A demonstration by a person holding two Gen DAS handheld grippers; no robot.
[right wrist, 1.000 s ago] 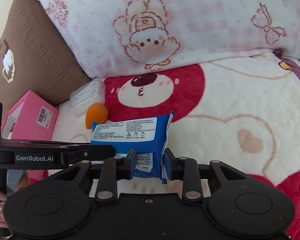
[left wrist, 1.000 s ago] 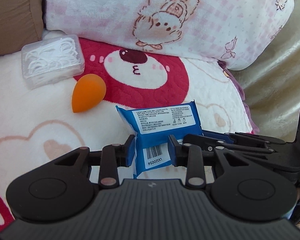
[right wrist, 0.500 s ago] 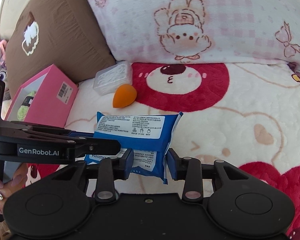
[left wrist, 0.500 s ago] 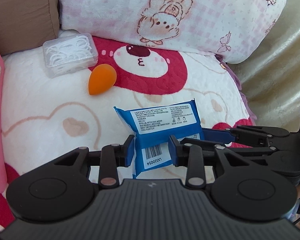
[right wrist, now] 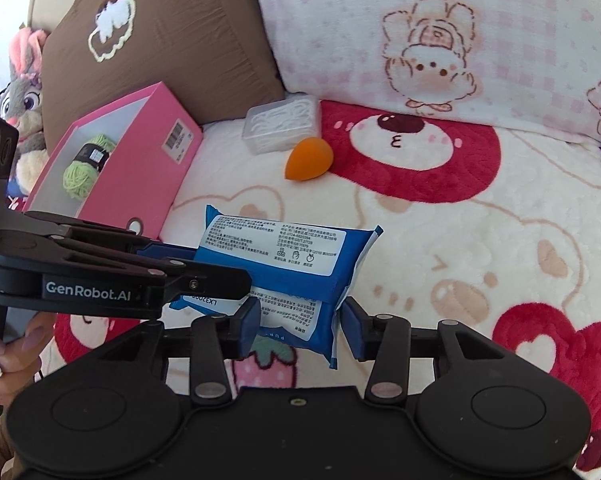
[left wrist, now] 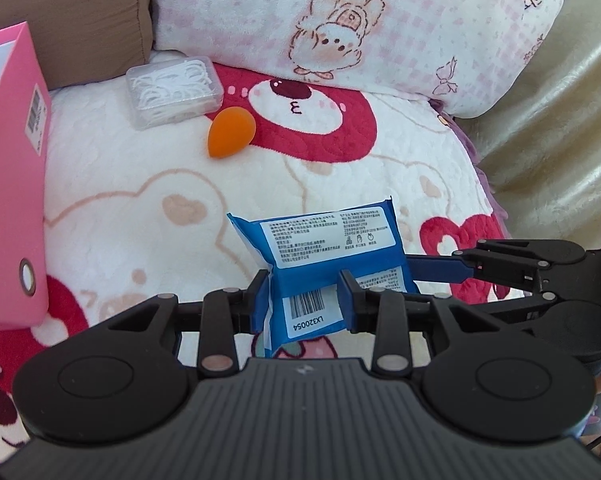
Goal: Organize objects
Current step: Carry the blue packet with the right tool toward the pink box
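While the left gripper (left wrist: 303, 295) pinches the blue wipes pack (left wrist: 324, 248) at its near sealed end, fingers closed on it, the right gripper (right wrist: 300, 318) is opening, pads just clear of the pack between them. Pack hangs above the blanket (left wrist: 140, 208), right of the pink box (right wrist: 140, 160). Judged light, soft, slick film; grip seam edge firmly.

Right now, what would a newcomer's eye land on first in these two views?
The blue wipes packet at centre, pinched by the left gripper while the right gripper is opening around its other end. Behind it, an orange sponge lies beside a clear box of floss picks, and the open pink box holds green yarn.
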